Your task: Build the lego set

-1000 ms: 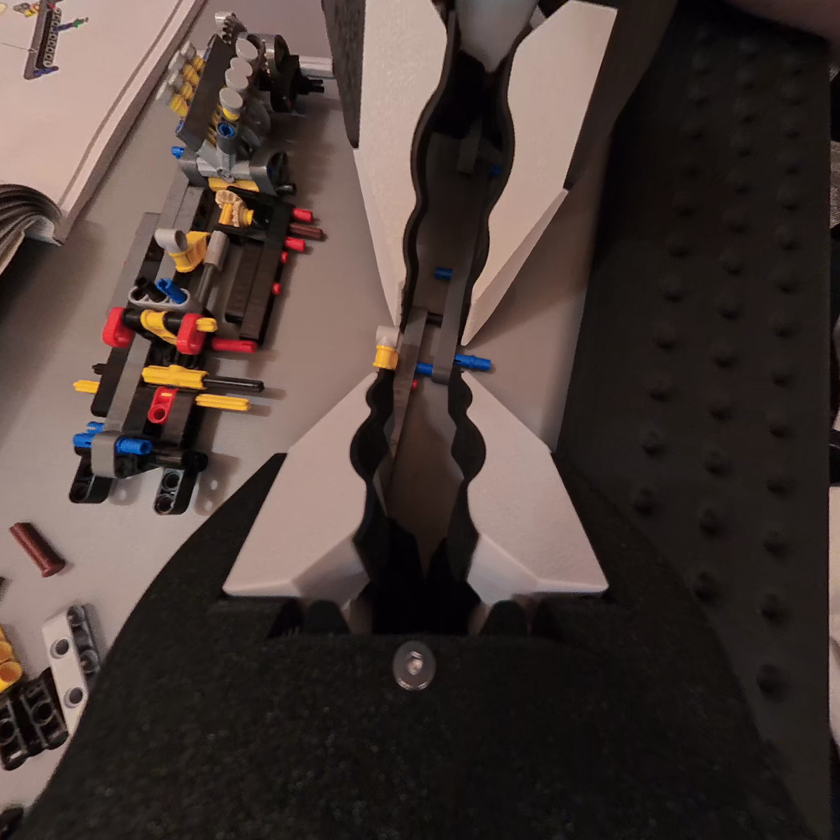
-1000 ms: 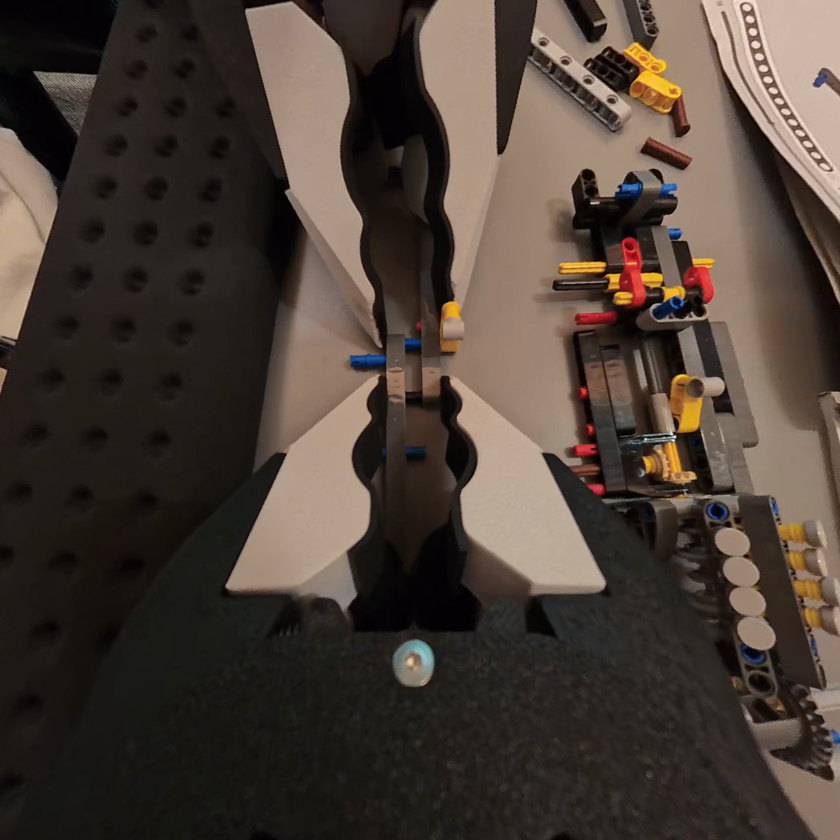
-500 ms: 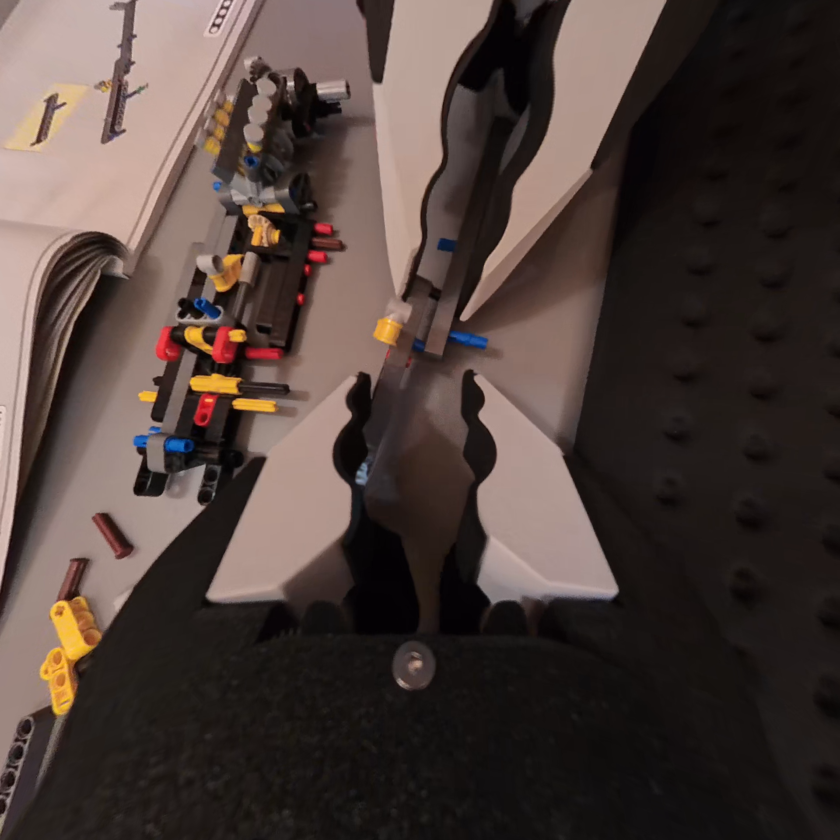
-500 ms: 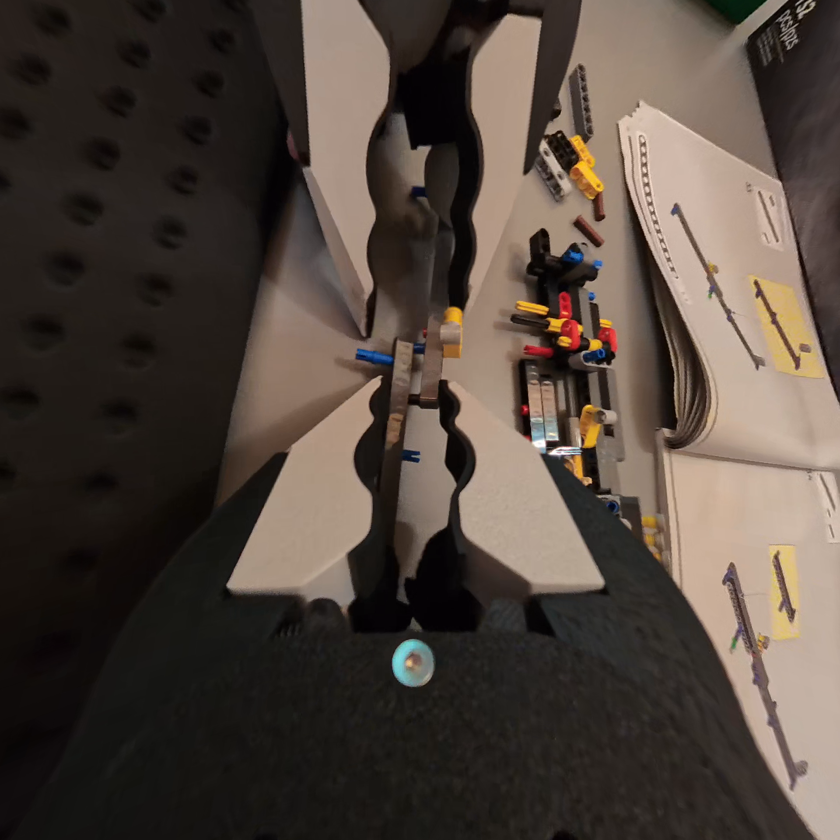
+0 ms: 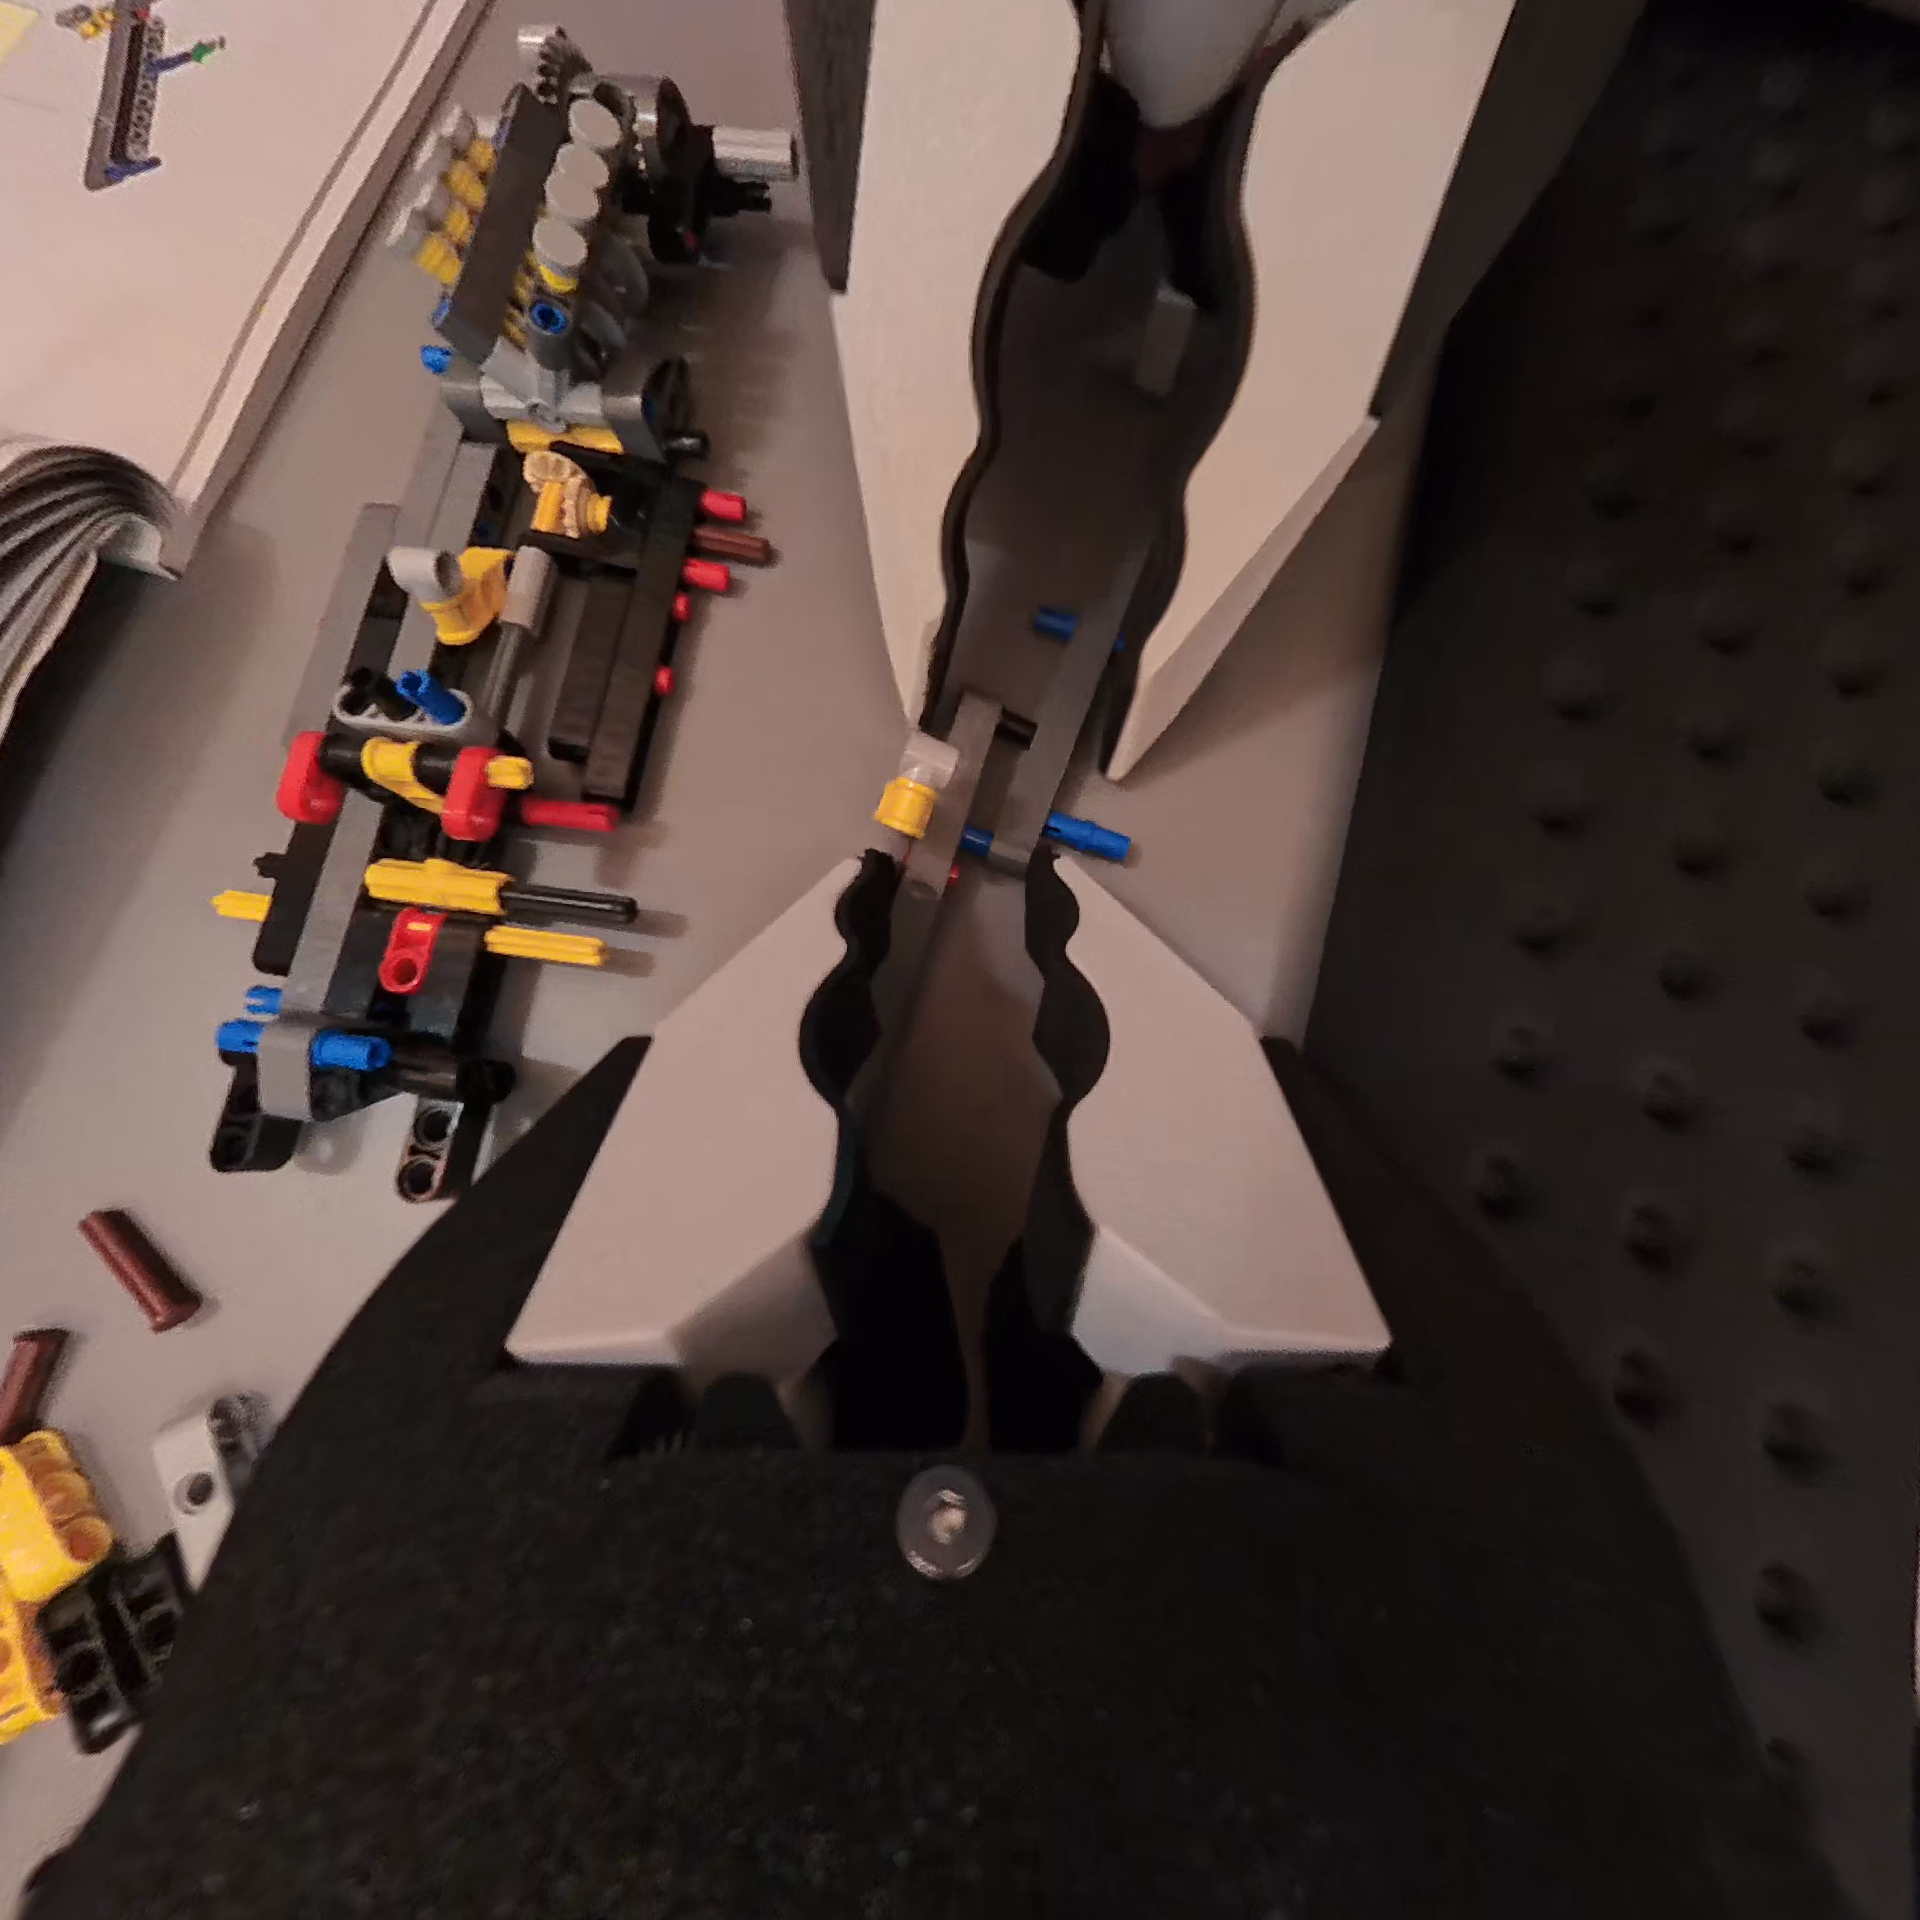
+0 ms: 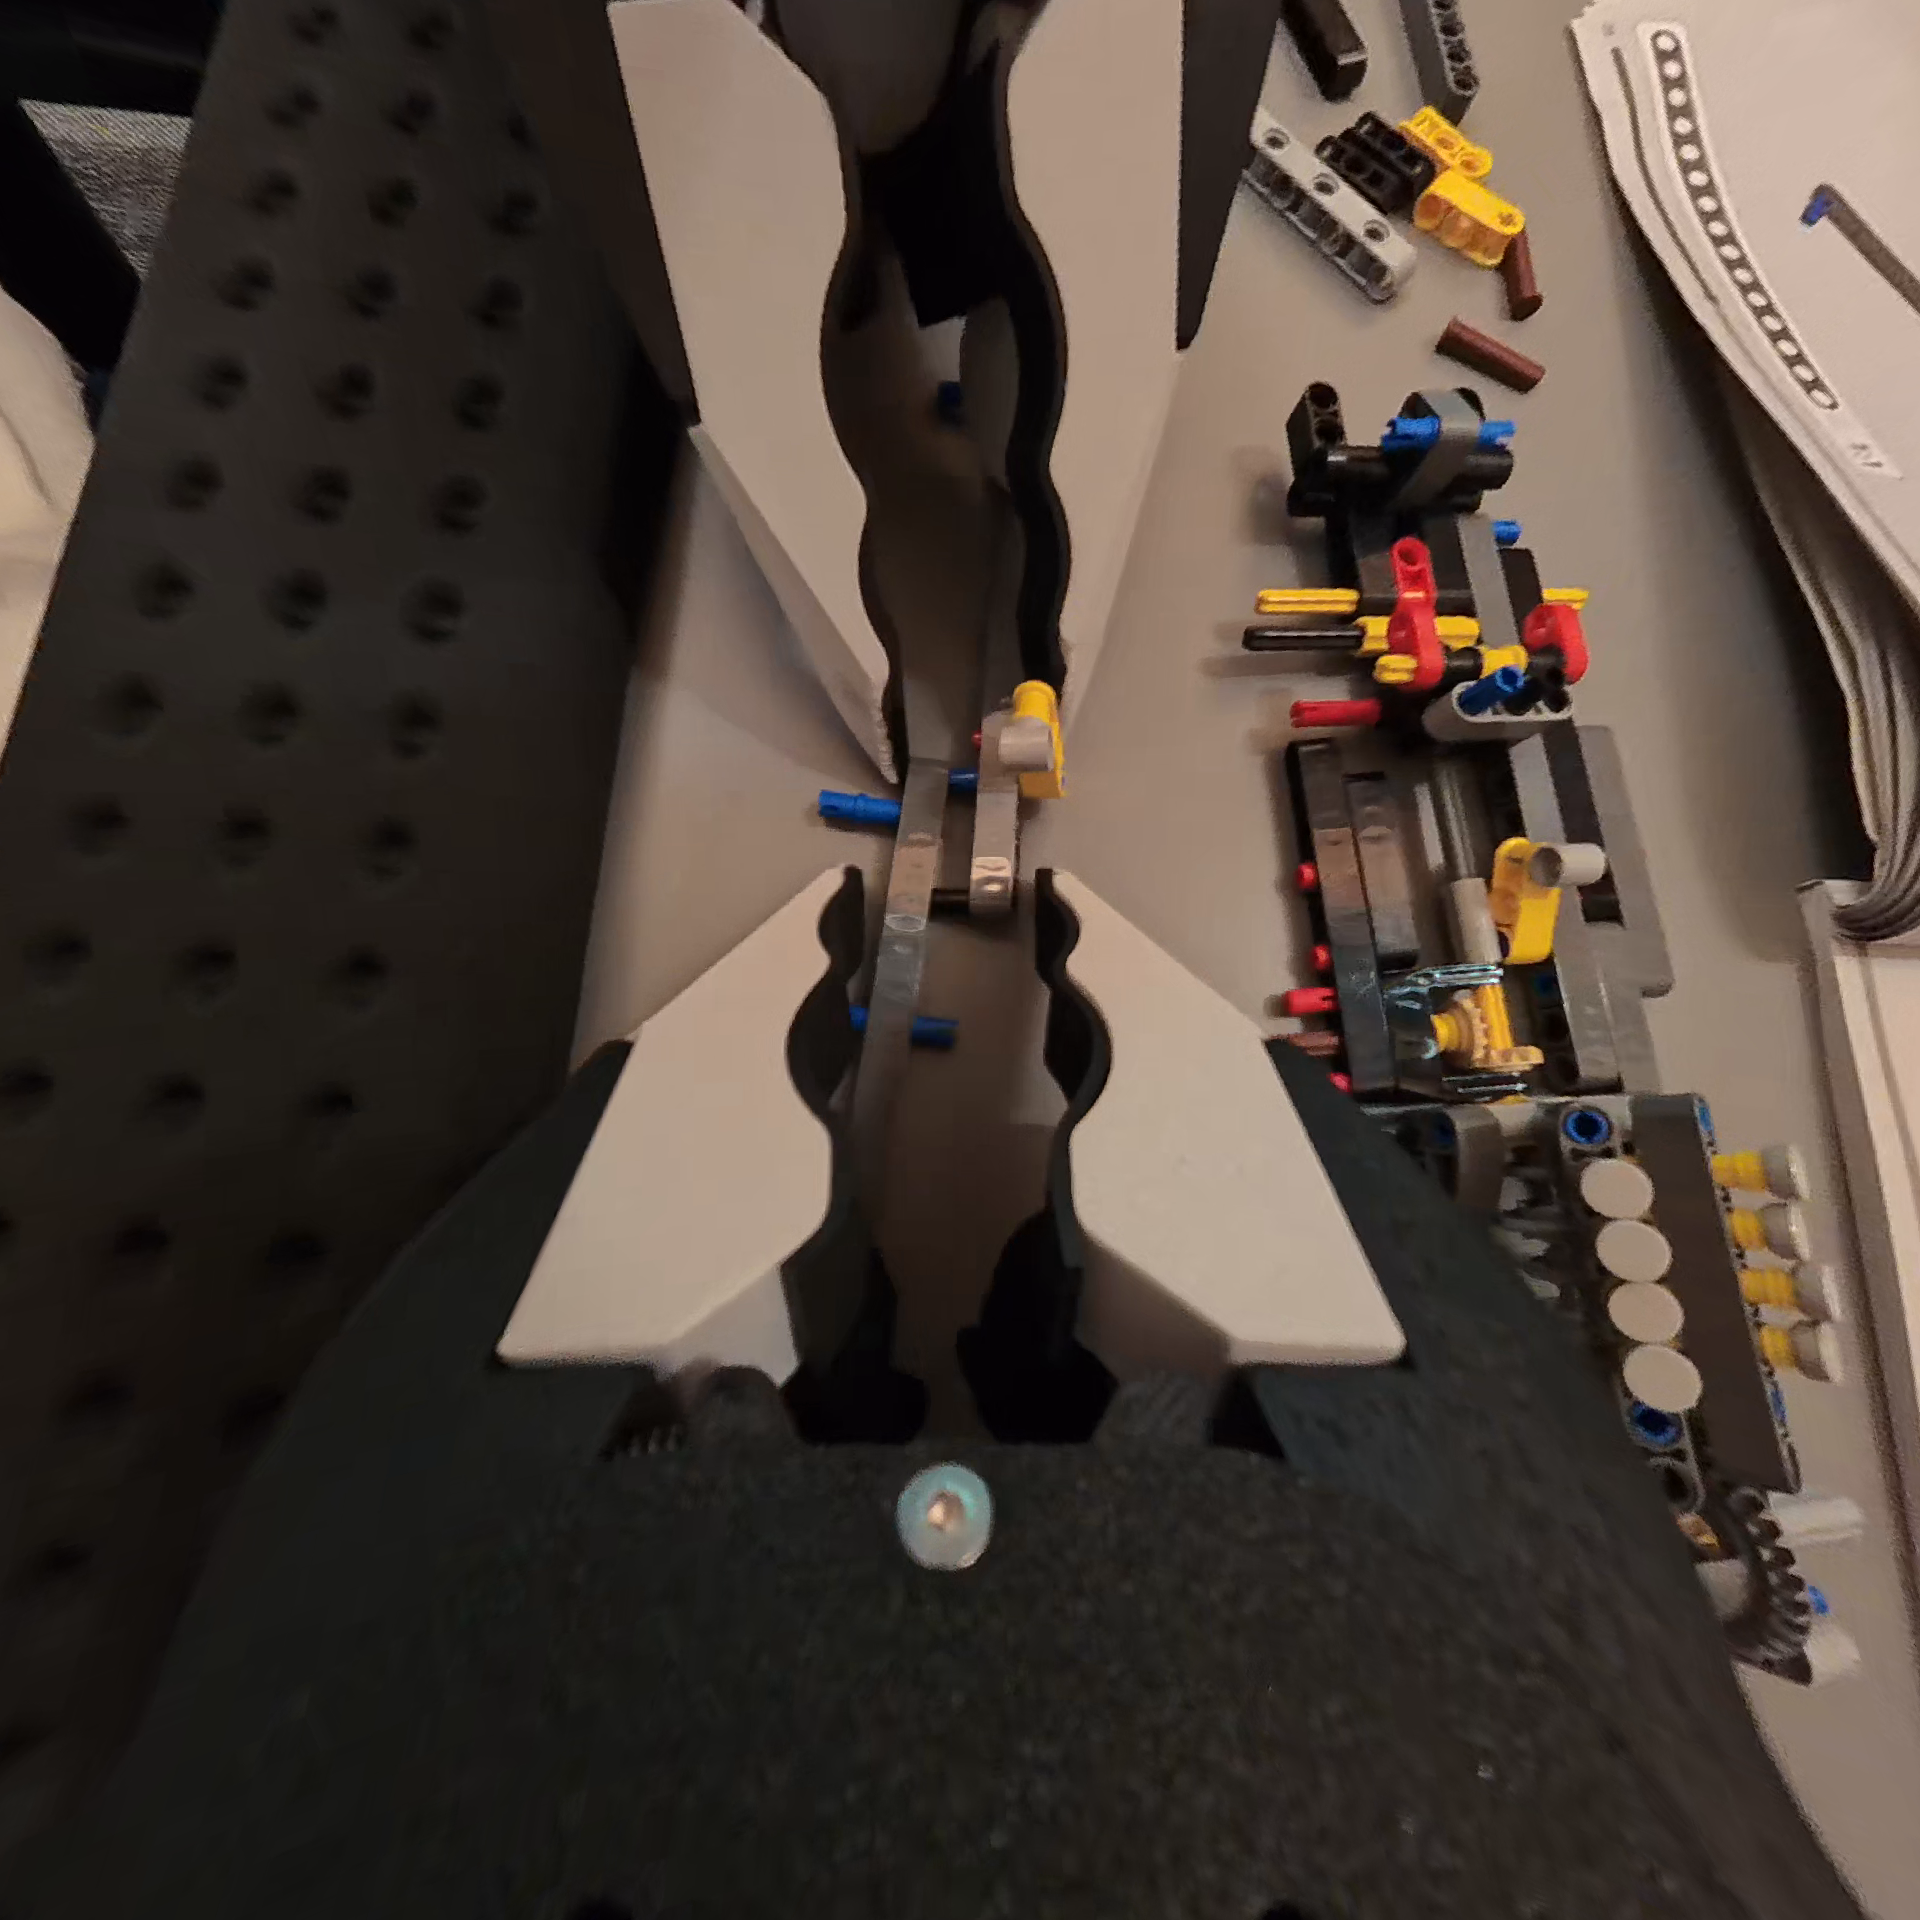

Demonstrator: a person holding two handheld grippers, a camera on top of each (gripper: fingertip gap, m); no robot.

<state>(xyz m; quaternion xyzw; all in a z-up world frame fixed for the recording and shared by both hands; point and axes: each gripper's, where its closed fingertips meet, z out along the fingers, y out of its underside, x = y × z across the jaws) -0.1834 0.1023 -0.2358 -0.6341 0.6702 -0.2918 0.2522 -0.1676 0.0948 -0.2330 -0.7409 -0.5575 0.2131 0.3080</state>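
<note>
Facing each other tip to tip above the grey table [image 5: 790,436], the two grippers share one small build. The left gripper [image 5: 951,868] has its jaws drawn in narrow around a short grey beam [image 5: 940,831], which runs back between its fingers. That beam carries a yellow bush [image 5: 907,805] capped with a pale grey piece at its outer side. The right gripper [image 6: 945,883] is likewise pinched narrow, gripping a long grey beam [image 6: 909,904] that lies along its left finger. Blue pins [image 6: 857,805] stick out sideways from this long beam, and a black pin links the two beams just at the fingertips. I cannot tell how firmly the joint is seated.

Beside the grippers the main model [image 5: 457,727] lies flat on the table: a long black and grey frame with red, yellow and blue pins and a row of grey cylinders at one end. Two brown axle pieces [image 5: 140,1270] rest loose near its other end, with yellow and black connectors [image 6: 1423,177] and a pale grey beam just beyond them. An open booklet [image 6: 1787,239] lies past the model. A black studded mat [image 5: 1662,727] borders the table on the opposite side.
</note>
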